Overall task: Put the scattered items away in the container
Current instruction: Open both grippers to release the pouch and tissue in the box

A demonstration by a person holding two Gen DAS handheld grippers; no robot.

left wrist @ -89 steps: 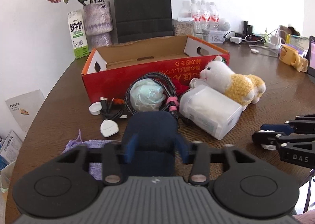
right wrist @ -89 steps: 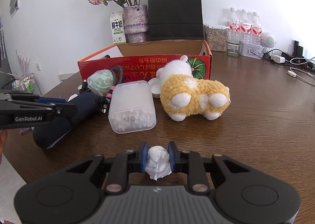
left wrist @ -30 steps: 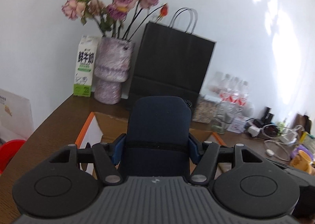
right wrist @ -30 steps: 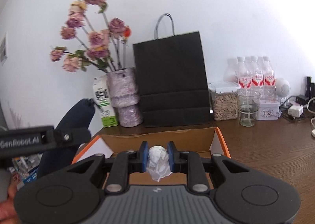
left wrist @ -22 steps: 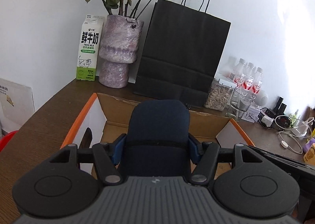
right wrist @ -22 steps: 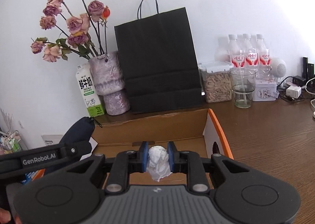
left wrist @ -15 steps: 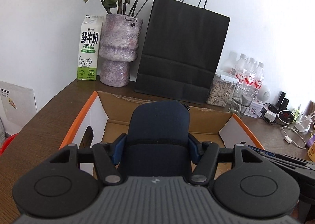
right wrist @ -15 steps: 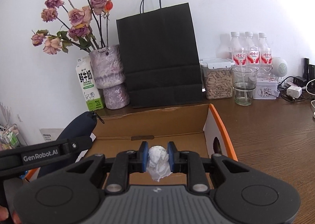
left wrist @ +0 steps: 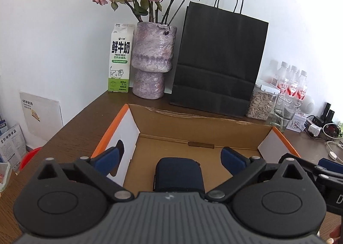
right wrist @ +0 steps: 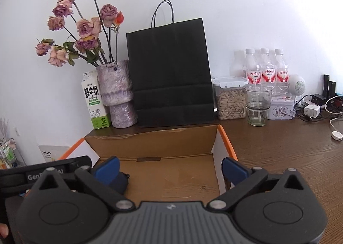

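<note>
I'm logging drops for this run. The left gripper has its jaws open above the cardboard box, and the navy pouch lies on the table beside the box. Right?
Not quite. The left gripper is open above the cardboard box, but the left wrist view shows the navy pouch lying inside the box on its floor, not beside it.

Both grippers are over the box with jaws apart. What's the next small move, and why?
Probably lift both grippers up and back out of the box. The left gripper is open with the pouch lying on the box floor, and the right gripper is open and holds nothing.
</note>
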